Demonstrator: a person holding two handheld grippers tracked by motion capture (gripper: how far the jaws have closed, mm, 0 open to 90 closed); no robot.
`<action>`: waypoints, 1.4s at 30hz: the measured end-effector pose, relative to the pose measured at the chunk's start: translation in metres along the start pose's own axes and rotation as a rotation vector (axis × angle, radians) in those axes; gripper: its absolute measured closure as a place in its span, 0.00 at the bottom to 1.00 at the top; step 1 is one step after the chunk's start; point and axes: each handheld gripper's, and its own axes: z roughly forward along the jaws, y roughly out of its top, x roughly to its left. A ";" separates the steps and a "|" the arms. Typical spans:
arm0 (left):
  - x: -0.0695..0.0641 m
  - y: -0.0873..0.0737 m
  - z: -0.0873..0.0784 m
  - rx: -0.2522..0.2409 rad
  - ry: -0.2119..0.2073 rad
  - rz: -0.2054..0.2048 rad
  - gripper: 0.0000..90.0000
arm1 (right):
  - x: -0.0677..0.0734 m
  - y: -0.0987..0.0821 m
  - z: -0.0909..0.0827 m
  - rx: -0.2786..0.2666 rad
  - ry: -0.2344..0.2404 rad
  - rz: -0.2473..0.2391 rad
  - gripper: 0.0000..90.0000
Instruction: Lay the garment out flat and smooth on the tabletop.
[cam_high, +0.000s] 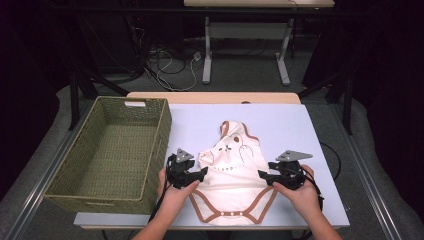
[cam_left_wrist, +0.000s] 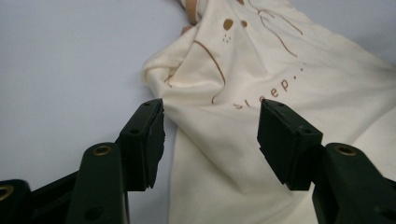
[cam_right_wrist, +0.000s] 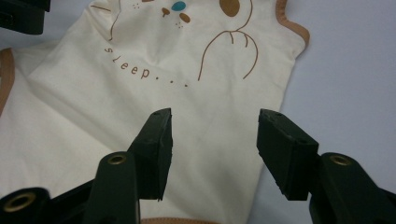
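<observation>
A cream baby bodysuit (cam_high: 231, 172) with brown trim, a bear drawing and the word "sleep" lies on the white table (cam_high: 295, 125), its snap end toward the front edge. My left gripper (cam_high: 200, 175) hovers at the garment's left edge and is open, with nothing pinched; in the left gripper view the bodysuit (cam_left_wrist: 261, 88) lies just beyond my left gripper (cam_left_wrist: 210, 123). My right gripper (cam_high: 264, 176) stands open at the garment's right edge. In the right gripper view the cloth (cam_right_wrist: 187, 79) lies under my right gripper (cam_right_wrist: 214, 135), free of the pads.
A green woven basket (cam_high: 155, 150) stands on the left part of the table, close beside my left hand, and looks empty inside. Bare white tabletop stretches to the right and behind the bodysuit. Table legs and cables lie on the floor beyond.
</observation>
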 end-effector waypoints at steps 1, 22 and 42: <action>0.000 0.002 0.001 -0.007 -0.003 -0.012 0.46 | 0.000 0.002 0.002 -0.005 0.008 -0.002 0.48; 0.006 0.033 0.010 -0.040 0.025 -0.067 0.29 | -0.016 0.052 0.010 0.001 -0.051 0.019 0.25; 0.015 0.054 0.030 -0.076 0.001 -0.118 0.18 | -0.031 0.076 0.043 0.046 -0.092 0.004 0.44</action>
